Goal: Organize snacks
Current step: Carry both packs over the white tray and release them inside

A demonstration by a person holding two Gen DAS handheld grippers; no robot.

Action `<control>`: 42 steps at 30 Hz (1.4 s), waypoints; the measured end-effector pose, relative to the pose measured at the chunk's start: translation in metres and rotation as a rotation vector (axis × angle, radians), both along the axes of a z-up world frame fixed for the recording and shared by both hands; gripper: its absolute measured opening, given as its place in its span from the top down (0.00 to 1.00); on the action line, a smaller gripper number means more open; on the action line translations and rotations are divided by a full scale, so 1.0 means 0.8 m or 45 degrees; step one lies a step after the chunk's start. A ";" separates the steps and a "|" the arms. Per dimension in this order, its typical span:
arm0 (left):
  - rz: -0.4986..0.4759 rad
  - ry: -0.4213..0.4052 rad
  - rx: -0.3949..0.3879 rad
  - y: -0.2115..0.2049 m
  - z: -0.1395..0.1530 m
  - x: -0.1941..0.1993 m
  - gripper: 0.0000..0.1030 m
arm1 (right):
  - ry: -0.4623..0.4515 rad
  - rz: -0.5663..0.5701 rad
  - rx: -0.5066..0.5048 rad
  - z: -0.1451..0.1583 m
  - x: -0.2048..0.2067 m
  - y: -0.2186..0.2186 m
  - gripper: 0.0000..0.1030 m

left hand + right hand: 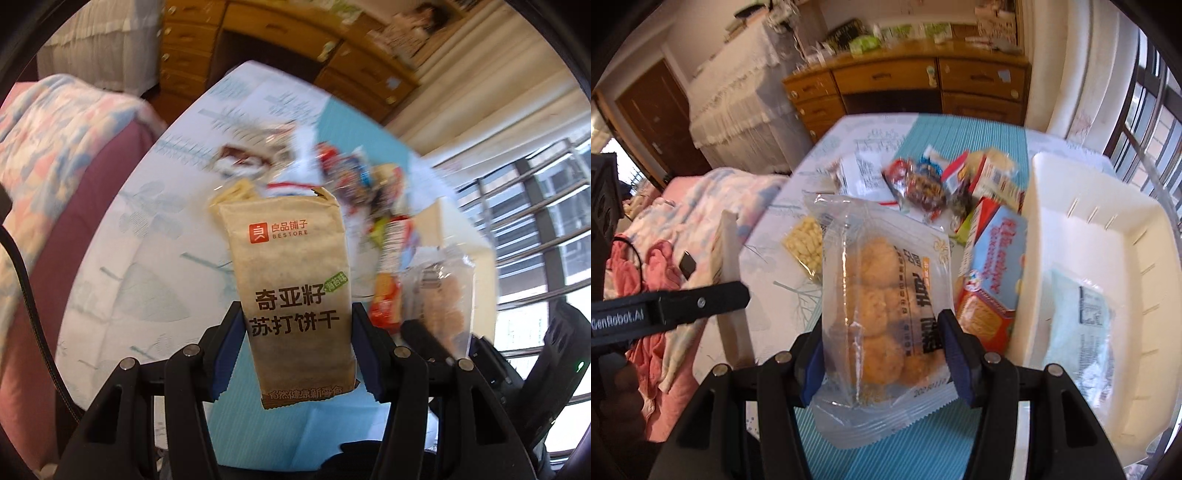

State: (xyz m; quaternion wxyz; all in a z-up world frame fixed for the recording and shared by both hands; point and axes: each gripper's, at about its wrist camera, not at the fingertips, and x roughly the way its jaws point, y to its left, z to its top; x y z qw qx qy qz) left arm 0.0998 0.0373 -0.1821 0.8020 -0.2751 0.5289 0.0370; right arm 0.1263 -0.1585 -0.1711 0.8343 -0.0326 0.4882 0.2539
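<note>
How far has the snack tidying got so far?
Barely begun. One pale green packet already lies in the white bin. In hand: the left gripper holds a brown soda cracker packet, the right gripper a clear cookie packet. A snack pile remains on the table.

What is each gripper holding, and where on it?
Left gripper: tan cracker packet, pinched across its lower half. Right gripper: clear cookie packet, pinched across its lower sides.
</note>
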 end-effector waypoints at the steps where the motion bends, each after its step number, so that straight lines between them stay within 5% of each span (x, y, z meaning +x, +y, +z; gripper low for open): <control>1: -0.006 -0.022 -0.007 -0.007 0.007 0.000 0.47 | -0.027 0.000 0.013 0.005 -0.002 -0.005 0.45; 17: -0.234 -0.276 0.011 -0.113 0.088 0.036 0.47 | -0.289 -0.155 0.080 0.058 -0.032 -0.119 0.45; 29: -0.437 -0.356 0.020 -0.201 0.113 0.089 0.46 | -0.321 -0.347 0.078 0.060 -0.024 -0.196 0.45; 42: -0.614 -0.295 0.042 -0.283 0.087 0.144 0.46 | -0.238 -0.488 0.059 0.039 0.012 -0.254 0.44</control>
